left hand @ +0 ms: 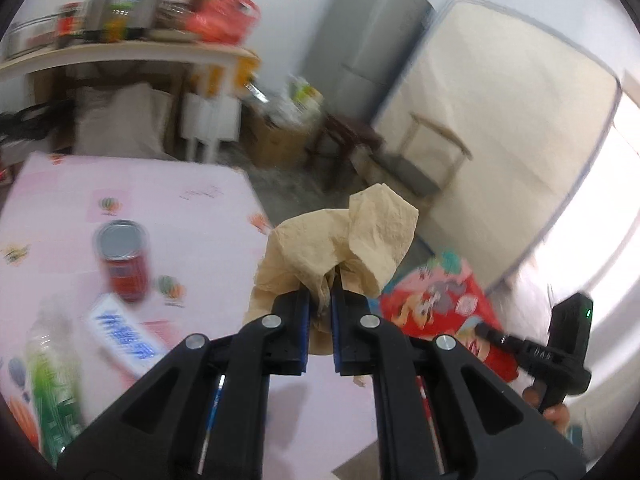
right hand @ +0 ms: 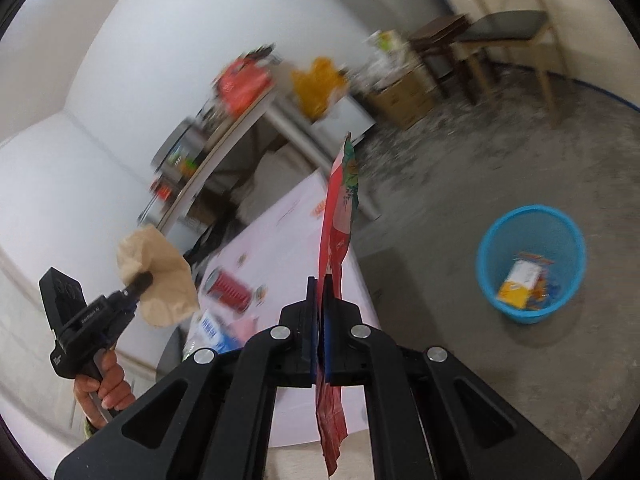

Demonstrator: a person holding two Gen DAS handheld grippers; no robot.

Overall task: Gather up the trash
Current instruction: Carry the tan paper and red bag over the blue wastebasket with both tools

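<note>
Beside the pink patterned desk (left hand: pixel 132 200), the left tool (left hand: pixel 320 300) is pinching a soft, light crumpled beige paper napkin (left hand: pixel 336 240), and the right tool (right hand: pixel 320 316) is clamping a thin, flimsy red snack wrapper (right hand: pixel 338 216), both near the blue mesh wastebasket (right hand: pixel 496 240).

On my pink table (left hand: pixel 192 200) a red can (left hand: pixel 122 264) stands upright back from the near edge, with a green bottle (left hand: pixel 52 380) toward the near left corner and a blue-lettered white pack (left hand: pixel 124 336) lying between them. Across the floor I see a wooden chair (right hand: pixel 508 36).
</note>
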